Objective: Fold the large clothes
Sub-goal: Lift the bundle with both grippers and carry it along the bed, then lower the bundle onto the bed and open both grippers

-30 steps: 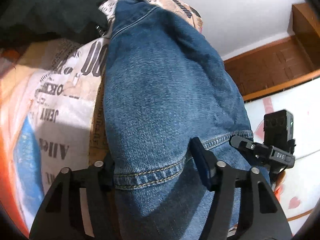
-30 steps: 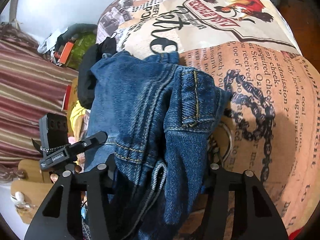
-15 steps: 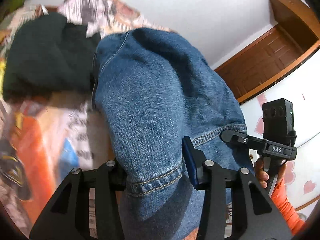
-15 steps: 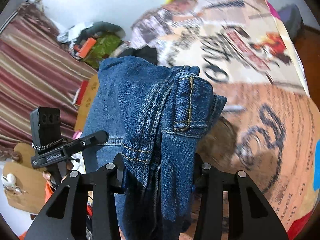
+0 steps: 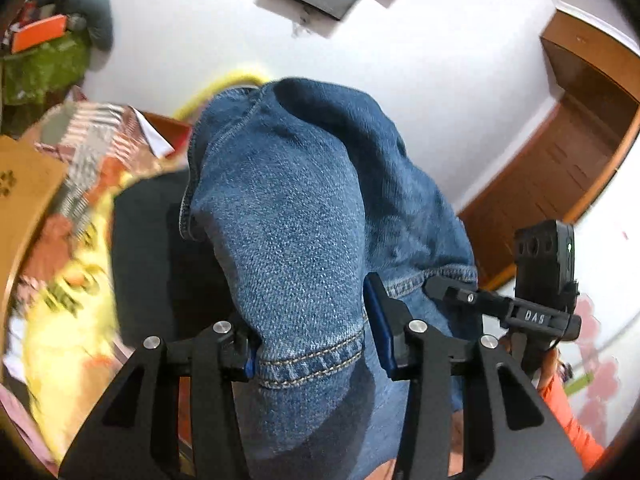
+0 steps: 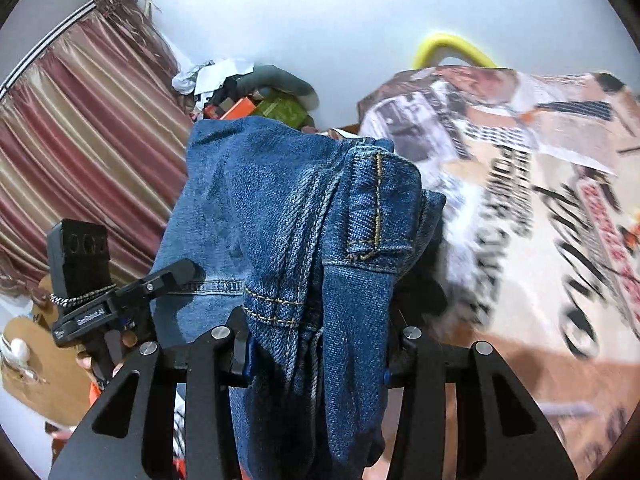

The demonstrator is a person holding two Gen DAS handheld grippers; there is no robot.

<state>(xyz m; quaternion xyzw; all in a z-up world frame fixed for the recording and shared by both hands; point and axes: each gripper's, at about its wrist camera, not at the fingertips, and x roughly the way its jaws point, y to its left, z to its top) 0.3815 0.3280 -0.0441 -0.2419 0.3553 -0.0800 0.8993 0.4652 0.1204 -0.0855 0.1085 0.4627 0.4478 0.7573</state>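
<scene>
A pair of blue jeans point(image 5: 304, 216) hangs bunched in the air, held from both ends. My left gripper point(image 5: 312, 344) is shut on a thick roll of denim at a stitched hem. In the right wrist view the jeans point(image 6: 288, 216) show a belt loop and waistband seams, and my right gripper point(image 6: 316, 344) is shut on that bunched waistband. Each gripper appears in the other's view: the right one point(image 5: 532, 304) at the right edge, the left one point(image 6: 96, 296) at the left, with a hand under it. The lower part of the jeans drops out of view.
A bed with a printed newspaper-pattern cover point(image 6: 540, 208) lies below to the right. A dark garment point(image 5: 160, 256) rests on it. A striped curtain point(image 6: 88, 152), a clutter pile point(image 6: 256, 100), a wooden door point(image 5: 560, 160) and a yellow hoop point(image 6: 448, 46) stand around.
Both grippers have lifted the jeans up off the bed and tightened on the denim. The views now tilt up toward the wall, with the bed sunk lower.
</scene>
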